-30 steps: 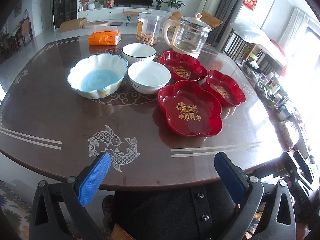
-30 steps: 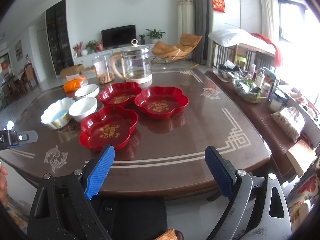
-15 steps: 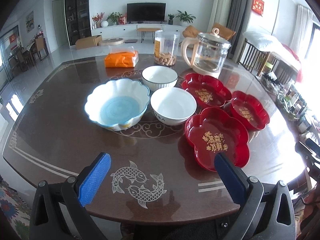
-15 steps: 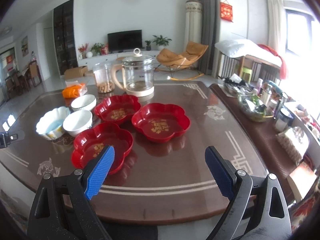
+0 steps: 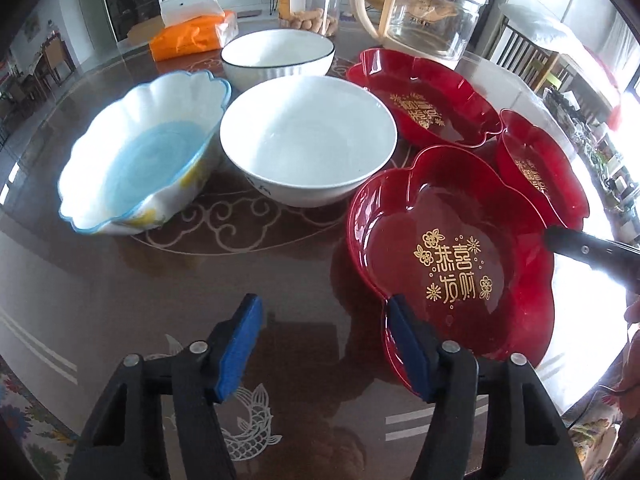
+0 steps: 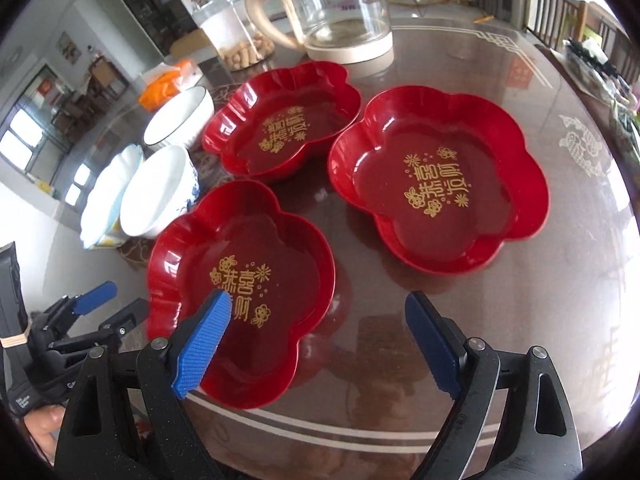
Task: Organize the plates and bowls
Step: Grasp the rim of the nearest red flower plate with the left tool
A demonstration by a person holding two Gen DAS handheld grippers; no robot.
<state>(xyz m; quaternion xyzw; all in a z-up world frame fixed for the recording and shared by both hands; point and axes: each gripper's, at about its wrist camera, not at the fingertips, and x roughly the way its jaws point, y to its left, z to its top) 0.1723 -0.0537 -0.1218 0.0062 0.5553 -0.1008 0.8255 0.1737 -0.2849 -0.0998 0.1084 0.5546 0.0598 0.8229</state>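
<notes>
Approaching the nearest red plate [image 5: 448,256] at the table's [image 5: 100,280] near edge, both grippers, left gripper [image 5: 326,344] and right gripper [image 6: 316,344], are closing, jaws apart, nothing clamped. Judged next: seat the pads astride the plate's rim before gripping.

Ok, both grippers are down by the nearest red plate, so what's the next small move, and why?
Probably ease the right gripper down until its closing jaws straddle the nearest red plate's right rim. One pad hangs over the plate's inside, the other outside, nothing pinched yet. The left gripper flanks the opposite rim.

Glossy red plastic plates [image 6: 436,184], glazed white bowls [image 5: 308,140], polished table [image 5: 120,280]
</notes>
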